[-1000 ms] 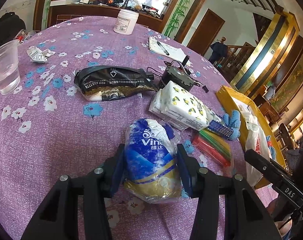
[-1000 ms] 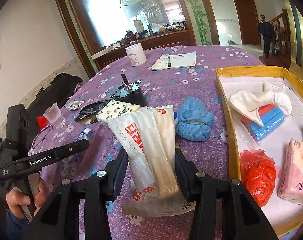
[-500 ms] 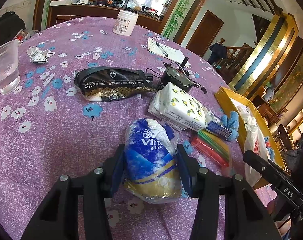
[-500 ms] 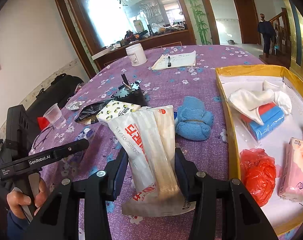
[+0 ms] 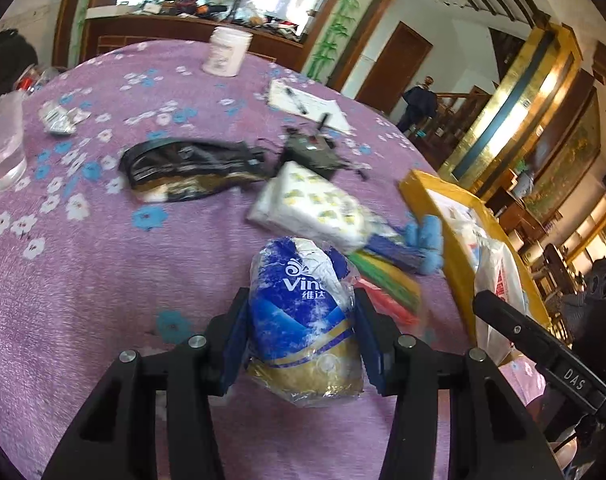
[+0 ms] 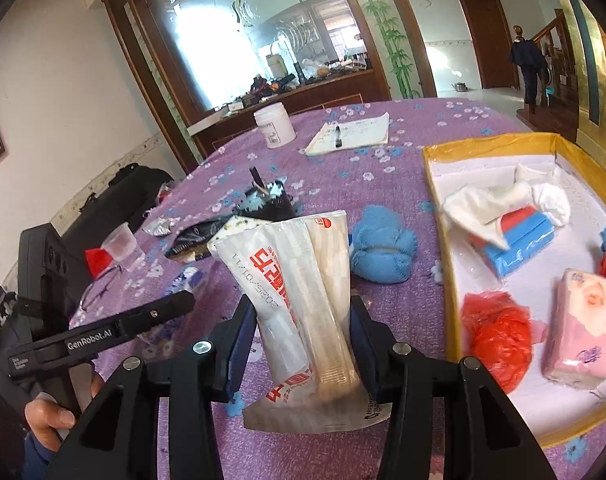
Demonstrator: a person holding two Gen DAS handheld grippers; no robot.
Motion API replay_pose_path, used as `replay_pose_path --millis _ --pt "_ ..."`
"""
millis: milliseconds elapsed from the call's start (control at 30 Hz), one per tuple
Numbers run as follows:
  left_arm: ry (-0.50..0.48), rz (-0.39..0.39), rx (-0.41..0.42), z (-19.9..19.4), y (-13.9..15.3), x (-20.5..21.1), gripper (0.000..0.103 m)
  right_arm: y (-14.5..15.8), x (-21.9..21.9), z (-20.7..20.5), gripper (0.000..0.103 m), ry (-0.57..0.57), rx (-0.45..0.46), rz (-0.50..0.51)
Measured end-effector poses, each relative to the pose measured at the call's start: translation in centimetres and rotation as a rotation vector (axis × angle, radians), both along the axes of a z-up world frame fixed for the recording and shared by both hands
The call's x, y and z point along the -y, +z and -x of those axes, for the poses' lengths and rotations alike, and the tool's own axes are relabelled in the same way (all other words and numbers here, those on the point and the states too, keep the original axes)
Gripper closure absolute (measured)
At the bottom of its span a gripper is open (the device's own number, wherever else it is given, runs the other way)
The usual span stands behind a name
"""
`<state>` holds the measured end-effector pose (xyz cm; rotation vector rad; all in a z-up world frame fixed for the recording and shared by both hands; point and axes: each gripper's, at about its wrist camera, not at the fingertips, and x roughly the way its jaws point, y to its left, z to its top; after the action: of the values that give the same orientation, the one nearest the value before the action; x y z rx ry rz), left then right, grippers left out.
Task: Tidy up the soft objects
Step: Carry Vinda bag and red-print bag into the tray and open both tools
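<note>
My left gripper (image 5: 301, 322) is shut on a blue and gold tissue roll pack (image 5: 303, 320), held just above the purple flowered tablecloth. My right gripper (image 6: 303, 328) is shut on a white plastic packet with red lettering (image 6: 299, 292), which stands upright between the pads. To its right lies the yellow-rimmed white tray (image 6: 443, 216) (image 5: 427, 196), holding white cloths, a red and blue pack, a red bag and a pink tissue pack (image 6: 579, 324). On the cloth lie a blue towel ball (image 6: 383, 252), a lemon-print tissue pack (image 5: 311, 208) and a coloured striped pack (image 5: 387, 280).
A black bag (image 5: 191, 168), a dark gadget with wires (image 5: 311, 152), a notepad with pen (image 6: 351, 134), a white jar (image 6: 275, 124) and a clear plastic cup (image 5: 3, 148) sit further back. A person stands by the far doorway (image 6: 527, 64).
The left gripper has lifted slightly and shifted with the roll pack, so its view of the table has slid and blurred. The right gripper and its packet have stayed put.
</note>
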<state>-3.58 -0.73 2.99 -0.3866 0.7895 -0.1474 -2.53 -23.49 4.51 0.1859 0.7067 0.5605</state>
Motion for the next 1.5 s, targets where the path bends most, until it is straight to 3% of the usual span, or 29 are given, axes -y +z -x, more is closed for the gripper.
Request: replay_pose_path --millis 167,500,700,933,1133,1300,1400,1500 --pt "-0.070 -0.021 0.030 -0.1 2.1 3.5 0.055 1.8 3.2 0.4 0.053 -0.059 0.025 -0.047" --pt "-0.250 -0.015 0.006 -3.2 3.6 13.4 0.055 3.1 13.2 -0.9 0.053 -0.263 0.007 -0.120" --pt "-0.341 -0.005 0.005 -5.2 3.9 19.6 0.055 2.4 17.4 -3.5 0.053 -0.332 -0.048 -0.047" --pt "-0.395 -0.019 -0.046 -8.3 1.9 24.9 0.055 1.4 20.0 -7.8 0.053 -0.366 -0.141 0.055" --pt "-0.400 -0.063 -0.096 -9.4 0.2 26.9 0.055 0.4 20.1 -10.0 0.052 -0.382 -0.196 0.083" --pt "-0.402 -0.075 -0.080 -8.9 -0.1 26.9 0.053 0.0 19.6 -10.7 0.049 -0.383 -0.212 0.085" --pt "-0.404 -0.057 -0.079 -8.9 -0.1 26.5 0.041 -0.1 19.5 -10.8 0.038 -0.381 -0.220 0.067" --pt "-0.395 -0.034 -0.064 -8.5 0.3 26.0 0.035 0.3 19.5 -10.4 0.036 -0.390 -0.207 0.056"
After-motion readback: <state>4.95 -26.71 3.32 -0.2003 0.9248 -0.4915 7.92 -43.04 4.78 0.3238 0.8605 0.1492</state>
